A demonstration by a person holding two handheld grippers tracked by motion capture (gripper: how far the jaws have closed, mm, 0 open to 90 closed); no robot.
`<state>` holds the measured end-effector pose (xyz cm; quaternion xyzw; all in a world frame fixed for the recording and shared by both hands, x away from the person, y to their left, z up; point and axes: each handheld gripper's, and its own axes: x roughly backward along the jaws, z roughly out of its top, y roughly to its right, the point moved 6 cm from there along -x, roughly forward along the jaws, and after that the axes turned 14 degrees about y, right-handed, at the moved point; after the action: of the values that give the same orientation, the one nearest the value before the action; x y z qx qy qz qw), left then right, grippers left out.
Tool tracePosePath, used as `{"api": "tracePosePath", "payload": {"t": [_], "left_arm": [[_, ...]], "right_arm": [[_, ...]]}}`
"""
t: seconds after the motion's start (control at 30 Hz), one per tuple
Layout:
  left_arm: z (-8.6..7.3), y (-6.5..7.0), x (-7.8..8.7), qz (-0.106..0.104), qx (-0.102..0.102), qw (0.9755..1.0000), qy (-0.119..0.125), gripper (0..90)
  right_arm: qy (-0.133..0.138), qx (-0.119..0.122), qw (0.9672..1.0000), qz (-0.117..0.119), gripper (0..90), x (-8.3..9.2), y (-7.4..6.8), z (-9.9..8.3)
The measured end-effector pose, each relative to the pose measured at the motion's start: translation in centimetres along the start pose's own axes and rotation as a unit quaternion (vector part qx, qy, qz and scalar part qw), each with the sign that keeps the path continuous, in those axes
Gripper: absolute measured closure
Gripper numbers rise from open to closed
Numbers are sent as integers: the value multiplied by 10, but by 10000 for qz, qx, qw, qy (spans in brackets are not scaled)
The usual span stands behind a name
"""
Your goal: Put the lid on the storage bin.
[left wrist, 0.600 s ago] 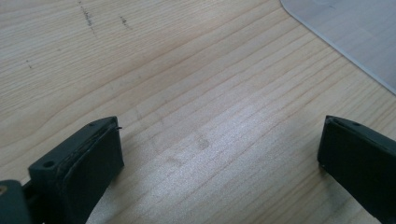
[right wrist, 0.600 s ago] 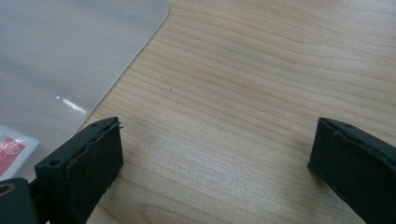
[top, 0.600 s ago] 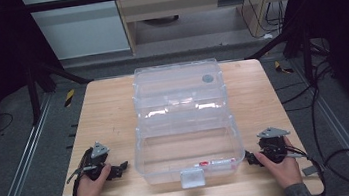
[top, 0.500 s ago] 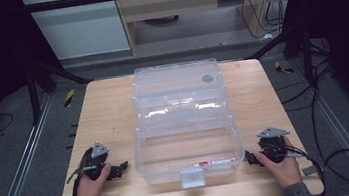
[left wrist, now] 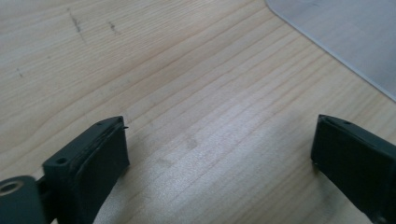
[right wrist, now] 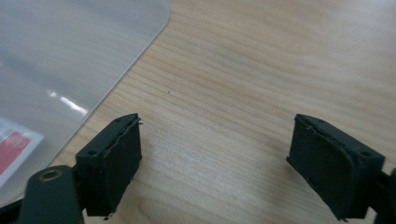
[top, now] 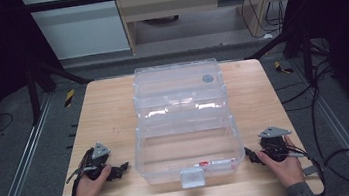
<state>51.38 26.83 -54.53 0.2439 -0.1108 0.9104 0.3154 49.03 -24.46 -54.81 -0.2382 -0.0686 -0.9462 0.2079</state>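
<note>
Nearest the person, the left gripper (top: 116, 171) rests on the wooden table (top: 106, 111) with its jaws spread wide and nothing between them; in the left gripper view only bare wood grain lies between the two black pads (left wrist: 100, 158). The right gripper (top: 251, 156) sits on the table too, jaws likewise open and empty, as the right gripper view shows. The clear plastic box (top: 187, 147) lies between the two tools, just inward of each: its near corner sits ahead and to the right of the left gripper's jaws, and ahead and to the left of the right gripper's. A white latch (top: 192, 178) sits on the box's near wall, roughly midway between the grippers, with a red-and-white label (top: 216, 163) beside it. Farther off, the open lid (top: 178, 85) lies back, a small grey disc (top: 207, 78) on it. The likely trouble is slip: the box walls look smooth and glossy, so a pad closing on an edge at an angle could skate off, or an uneven push from one side could slide the light box across the wood.
</note>
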Motion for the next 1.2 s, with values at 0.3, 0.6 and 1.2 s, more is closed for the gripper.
{"api": "tracePosePath", "payload": {"t": [0.3, 0.6, 1.2], "left_arm": [[36, 17, 19, -374, -361, 9983, 252, 40], [76, 39, 49, -729, -892, 9932, 146, 50], [145, 88, 66, -1365, -1458, 9783, 555, 41]], "right_arm": [[-12, 1012, 9946, -214, 155, 48, 2, 46], [-175, 1573, 9874, 81, 173, 64, 2, 107], [-163, 2622, 9601, 956, 294, 50, -34, 219]]}}
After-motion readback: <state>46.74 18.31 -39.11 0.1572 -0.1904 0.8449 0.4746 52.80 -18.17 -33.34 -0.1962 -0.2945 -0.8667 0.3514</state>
